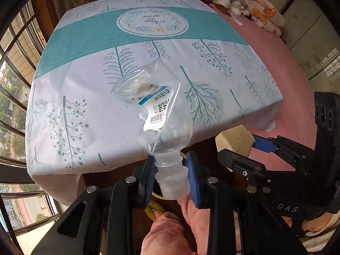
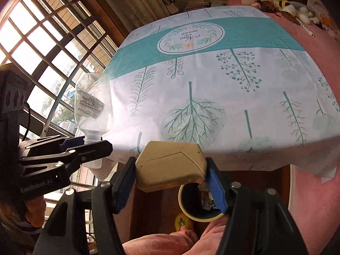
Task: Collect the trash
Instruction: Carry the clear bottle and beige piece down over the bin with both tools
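Sunlit gridded window (image 2: 42,48), leaf-print tablecloth (image 1: 89,97)

Left wrist view: sits just behind the left gripper (image 1: 170,174), looking steeply down over the near edge of the tabletop (image 1: 89,97).
Right wrist view: close behind the right gripper (image 2: 170,182), angled down likewise.
Shared: the same tabletop, the window (image 2: 42,42), and probably the same bin (image 2: 184,210) below.
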Demonstrator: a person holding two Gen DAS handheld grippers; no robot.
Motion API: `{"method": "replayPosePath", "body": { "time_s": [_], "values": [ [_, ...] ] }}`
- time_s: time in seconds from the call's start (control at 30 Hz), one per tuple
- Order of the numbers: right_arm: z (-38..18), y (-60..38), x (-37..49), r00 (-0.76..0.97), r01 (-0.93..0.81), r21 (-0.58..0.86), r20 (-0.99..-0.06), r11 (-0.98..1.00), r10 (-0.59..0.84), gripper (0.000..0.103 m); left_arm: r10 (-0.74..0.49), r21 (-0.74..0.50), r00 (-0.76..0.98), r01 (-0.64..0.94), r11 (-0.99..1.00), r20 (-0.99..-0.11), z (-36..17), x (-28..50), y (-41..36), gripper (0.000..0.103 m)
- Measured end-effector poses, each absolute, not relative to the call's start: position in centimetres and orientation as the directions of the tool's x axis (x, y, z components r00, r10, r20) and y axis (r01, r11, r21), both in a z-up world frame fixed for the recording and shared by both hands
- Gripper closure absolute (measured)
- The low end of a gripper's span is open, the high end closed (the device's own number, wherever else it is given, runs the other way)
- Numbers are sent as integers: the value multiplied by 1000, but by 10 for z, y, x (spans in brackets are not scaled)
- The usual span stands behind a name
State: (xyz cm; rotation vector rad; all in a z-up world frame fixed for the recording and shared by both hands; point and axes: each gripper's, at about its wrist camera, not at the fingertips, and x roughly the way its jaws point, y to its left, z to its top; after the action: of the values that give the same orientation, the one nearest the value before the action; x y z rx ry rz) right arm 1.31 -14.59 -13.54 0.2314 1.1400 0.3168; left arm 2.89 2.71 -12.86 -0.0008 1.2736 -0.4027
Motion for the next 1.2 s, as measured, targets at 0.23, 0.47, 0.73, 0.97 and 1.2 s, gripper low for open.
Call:
{"method": "replayPosePath", "body": {
  "time_s": [0.23,0.47,0.73,0.97,1.2],
  "values": [
    [-186,-156,-13,300,-74,314,-898,946,322,39,-309,-259,137,295,920,-941,-174,-1,5,76],
    [-273,-165,-26,184,-78,300,-933,951,309,39,-260,-235,72,250,939,-963,-258,-27,-13,76],
    [-375,-176,-12,100,-73,275,-954,959,282,39,-224,-219,11,177,960,-974,-361,-24,-25,76],
    [-432,-180,8,71,-7,311,-948,950,311,38,-141,-137,22,136,981,-990,-404,-12,-30,37],
    [-448,-188,7,62,68,345,-938,936,341,30,-72,-70,34,48,996,-997,-415,-9,-8,1]
  ]
}}
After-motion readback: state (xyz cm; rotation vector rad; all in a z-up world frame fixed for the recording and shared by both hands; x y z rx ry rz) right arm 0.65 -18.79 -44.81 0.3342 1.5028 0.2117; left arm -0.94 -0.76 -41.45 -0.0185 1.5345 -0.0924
